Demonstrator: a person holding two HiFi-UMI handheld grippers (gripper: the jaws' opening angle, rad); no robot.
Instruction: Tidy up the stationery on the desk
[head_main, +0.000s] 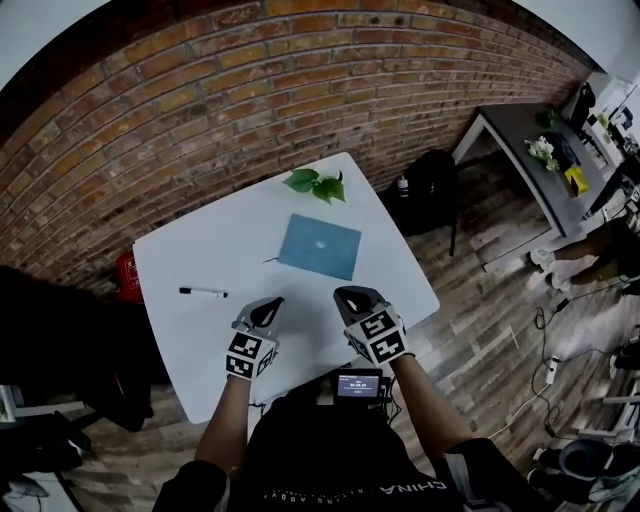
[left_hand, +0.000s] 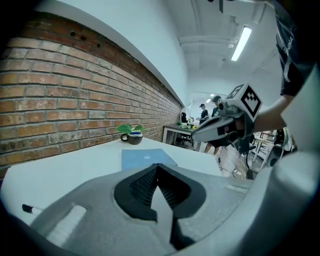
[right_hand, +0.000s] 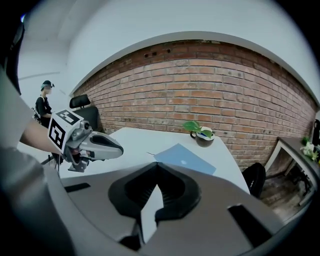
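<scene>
A blue notebook (head_main: 320, 246) lies flat near the middle of the white desk (head_main: 230, 350); it also shows in the left gripper view (left_hand: 145, 158) and the right gripper view (right_hand: 186, 159). A black marker pen (head_main: 203, 292) lies on the desk's left part, left of my left gripper. My left gripper (head_main: 268, 302) hovers over the desk's near half, shut and empty. My right gripper (head_main: 350, 294) is beside it to the right, also shut with nothing in it. Both point toward the notebook from the near side.
A small potted plant (head_main: 318, 185) stands at the desk's far edge by the brick wall. A black backpack (head_main: 432, 185) sits on the floor right of the desk. A second table (head_main: 540, 150) with objects is at the far right.
</scene>
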